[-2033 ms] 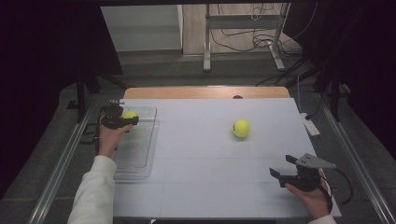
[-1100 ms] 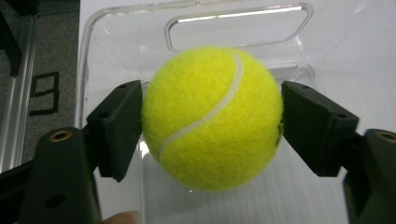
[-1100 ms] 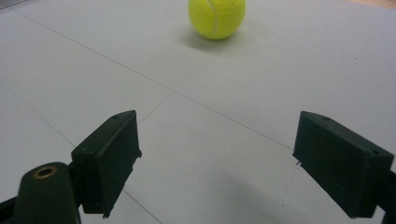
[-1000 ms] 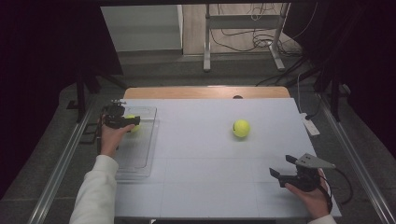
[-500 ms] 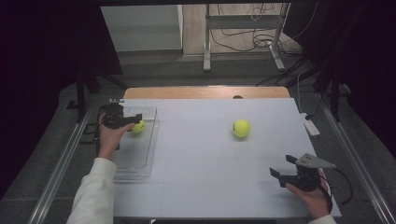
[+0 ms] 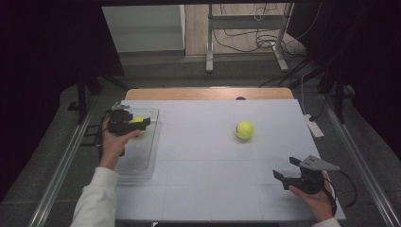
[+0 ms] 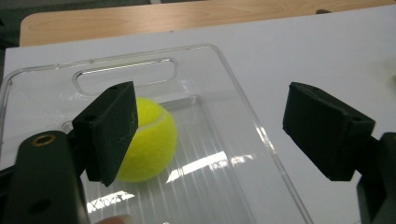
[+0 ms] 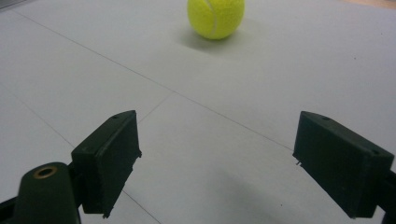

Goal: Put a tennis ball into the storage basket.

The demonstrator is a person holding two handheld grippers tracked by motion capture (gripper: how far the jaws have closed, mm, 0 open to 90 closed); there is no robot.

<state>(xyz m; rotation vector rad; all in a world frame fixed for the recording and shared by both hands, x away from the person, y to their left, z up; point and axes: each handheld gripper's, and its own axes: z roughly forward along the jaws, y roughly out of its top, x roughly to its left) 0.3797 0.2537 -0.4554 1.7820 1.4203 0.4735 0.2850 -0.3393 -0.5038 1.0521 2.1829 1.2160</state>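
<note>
A: Where is the tennis ball [image 7: 148, 140]?
B: Lying in the clear plastic tray [image 7: 243, 140] at the table's left, behind the left gripper [image 7: 210, 126], whose jaws gape, just narrowing, gripping nothing.
A: The right gripper [image 8: 219, 163]?
B: Wide apart, empty, facing a second ball [image 8: 215, 17] well off.

We see a fuzzy felt tennis ball [image 7: 149, 140] lying in a clear, glossy plastic tray [image 7: 261, 140] with a ribbed floor. The left claw [image 7: 210, 135] has matt black, foam-like pads [image 7: 109, 130]. The worktop [image 6: 208, 156] is smooth matt white, edged in pale wood.
</note>
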